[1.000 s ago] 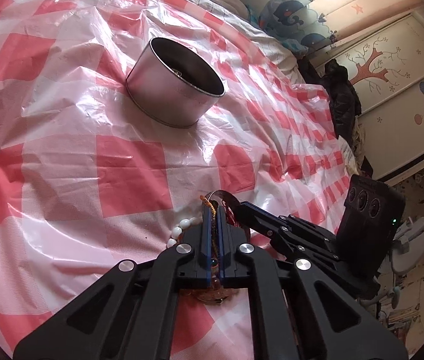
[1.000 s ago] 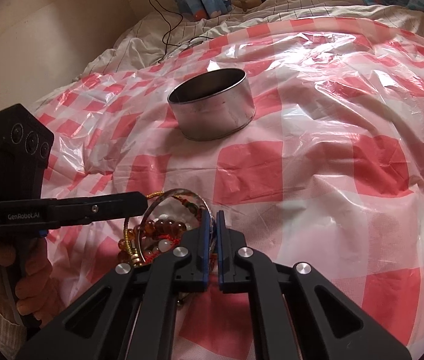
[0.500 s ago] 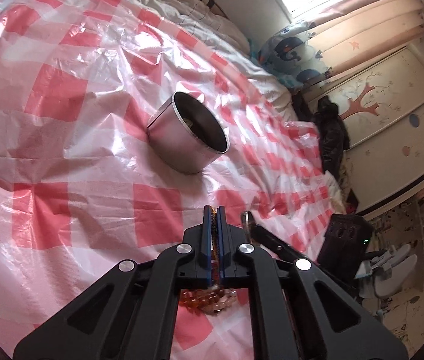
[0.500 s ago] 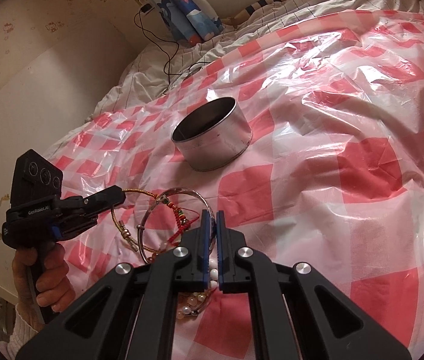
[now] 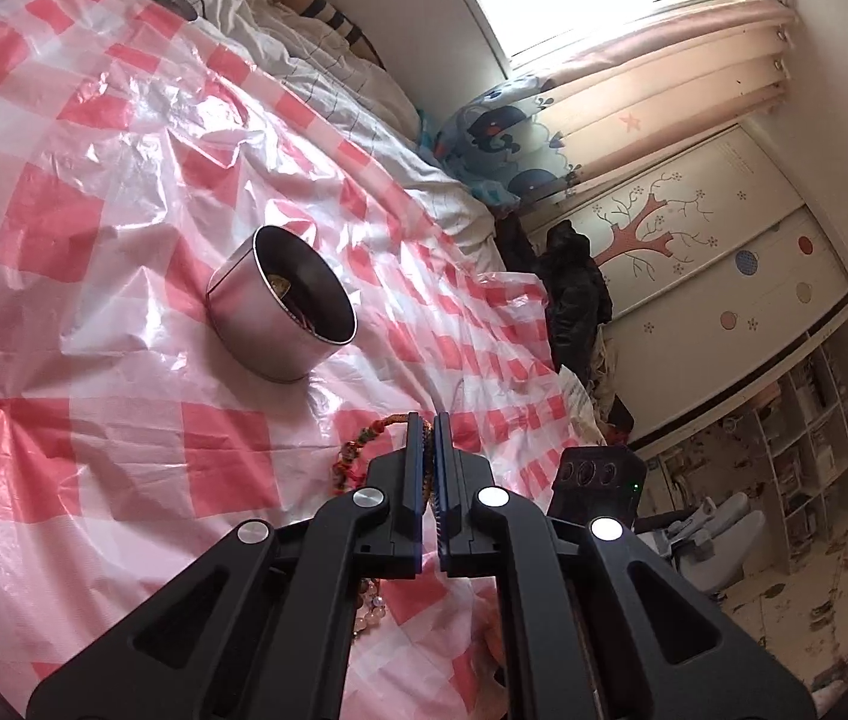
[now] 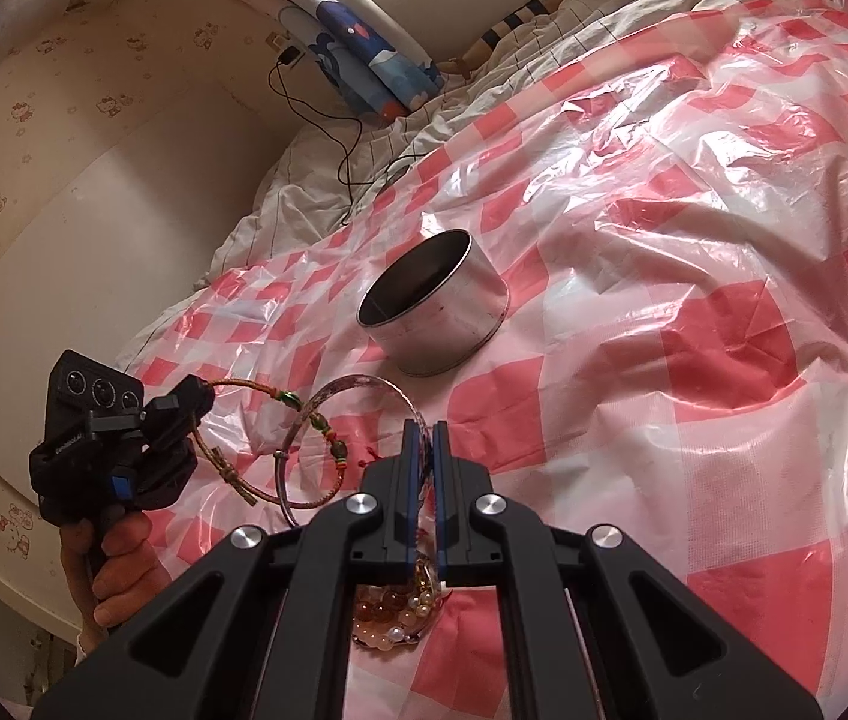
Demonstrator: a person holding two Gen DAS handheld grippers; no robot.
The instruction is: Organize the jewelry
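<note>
Surface: bed covered by a red-and-white checked plastic sheet, wrinkled and glossy. Round metal tin stands upright near the middle of the sheet, lid off; in the left wrist view a few small items lie on its floor, too dim to identify.

Left gripper: clenched on a braided cord bracelet with small green beads. The cord hangs in a loop off the fingertips, clear of the sheet. A hand grips its handle, beyond the sheet's near-left edge.

Right gripper: jaws closed on a thin clear bangle, which stands upright as a ring ahead of the fingers. The cord loop crosses the bangle; whether the two are linked or merely overlap cannot be told from this angle.

Beaded bracelets, amber and pearl-coloured, are seen below the right gripper body near the sheet's front edge, partly hidden by the black frame; unclear whether they hang or lie on the sheet.

Both held pieces are on the near side of the tin, well apart from it, with bare sheet between.

Surroundings: rumpled grey quilt and a black cable at the far edge; patterned curtain, dark hanging coat and painted wardrobe past the right edge.
</note>
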